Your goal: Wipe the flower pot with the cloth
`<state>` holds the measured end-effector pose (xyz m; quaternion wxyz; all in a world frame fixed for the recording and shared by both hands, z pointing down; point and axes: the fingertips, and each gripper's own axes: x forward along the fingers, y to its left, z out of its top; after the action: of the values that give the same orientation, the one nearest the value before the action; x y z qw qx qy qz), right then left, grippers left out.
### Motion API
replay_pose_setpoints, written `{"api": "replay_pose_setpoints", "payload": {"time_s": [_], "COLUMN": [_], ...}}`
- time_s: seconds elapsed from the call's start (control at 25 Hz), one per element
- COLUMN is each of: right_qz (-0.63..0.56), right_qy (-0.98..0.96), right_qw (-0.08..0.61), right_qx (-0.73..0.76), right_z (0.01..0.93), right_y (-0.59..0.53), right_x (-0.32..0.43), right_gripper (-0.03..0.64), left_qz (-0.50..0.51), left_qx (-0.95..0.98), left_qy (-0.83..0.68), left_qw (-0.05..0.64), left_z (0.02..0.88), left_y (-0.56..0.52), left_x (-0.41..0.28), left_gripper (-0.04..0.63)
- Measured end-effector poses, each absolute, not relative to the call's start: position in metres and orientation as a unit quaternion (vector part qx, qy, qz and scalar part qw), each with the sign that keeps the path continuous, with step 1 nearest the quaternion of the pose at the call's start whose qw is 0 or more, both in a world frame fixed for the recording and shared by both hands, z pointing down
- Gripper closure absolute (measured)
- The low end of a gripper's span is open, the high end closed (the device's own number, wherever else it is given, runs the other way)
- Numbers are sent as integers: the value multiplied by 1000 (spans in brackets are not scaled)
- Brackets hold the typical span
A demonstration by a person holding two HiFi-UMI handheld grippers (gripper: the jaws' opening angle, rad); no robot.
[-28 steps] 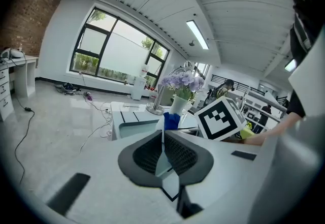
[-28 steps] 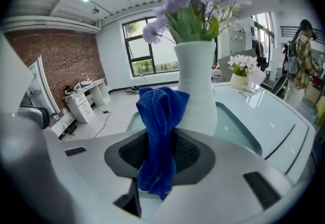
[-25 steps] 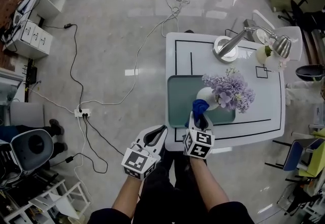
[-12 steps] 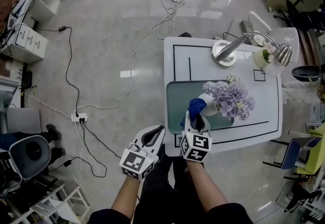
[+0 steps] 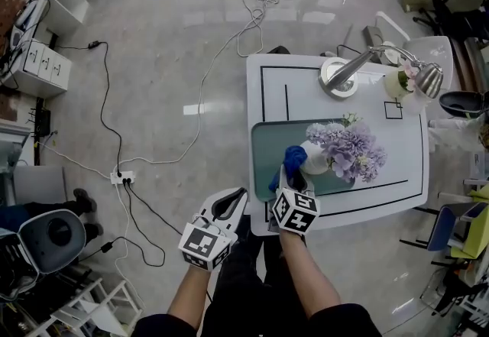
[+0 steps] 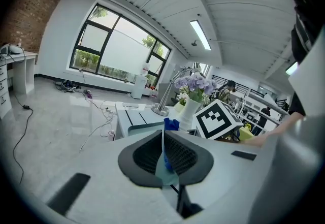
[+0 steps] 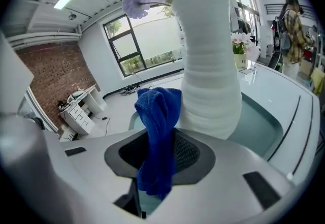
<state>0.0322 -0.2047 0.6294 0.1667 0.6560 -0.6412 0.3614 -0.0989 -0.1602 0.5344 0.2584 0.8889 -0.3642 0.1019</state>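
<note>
Right gripper is clamped on a blue cloth, its jaws drawn in on the bunched fabric, which stands up past the tips and hangs down between the pads. From the head view it reaches over the near edge of the white table toward the flower pot. That table carries black outline markings. The pot stands upright on it, inside a pale teal tray that spreads out on the pot's left and near sides.

Beyond the pot, at the table's far side, a silver desk lamp leans to the right from its round base. A bunch of lilac flowers spills out of the pot to its right. The pot itself is white and ribbed, and in the right gripper view it rises just ahead and to the right of the jaws. The cloth's upper fold lies against the pot's left side.

Left gripper is held well short of the pot, off the table's near left corner. Its jaws are pressed together with nothing between them.
</note>
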Motion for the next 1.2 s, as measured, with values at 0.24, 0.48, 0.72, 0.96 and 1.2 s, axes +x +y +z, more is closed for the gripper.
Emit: {"api": "replay_pose_setpoints", "payload": {"time_s": [0.24, 0.48, 0.72, 0.96, 1.2], "right_qz": [317, 261, 240, 212, 260], "right_qy": [-691, -733, -712, -761, -780], "right_qw": [183, 219, 214, 211, 262], "right_qx": [623, 589, 624, 576, 505], "right_z": [606, 581, 573, 558, 603], "right_y": [-193, -149, -139, -175, -179], "right_x": [22, 47, 127, 159, 165], "right_gripper": [509, 509, 509, 509, 509], "left_qz": [106, 110, 118, 126, 139], "left_qx": [893, 903, 907, 905, 896], "left_qy": [-358, -338, -330, -338, -355], "left_qw": [252, 240, 233, 225, 229], "left_z": [531, 524, 520, 516, 521], "left_y": [-159, -155, -148, -149, -151], "left_x": [-86, -56, -28, -7, 0], "left_gripper": [577, 577, 577, 577, 577]}}
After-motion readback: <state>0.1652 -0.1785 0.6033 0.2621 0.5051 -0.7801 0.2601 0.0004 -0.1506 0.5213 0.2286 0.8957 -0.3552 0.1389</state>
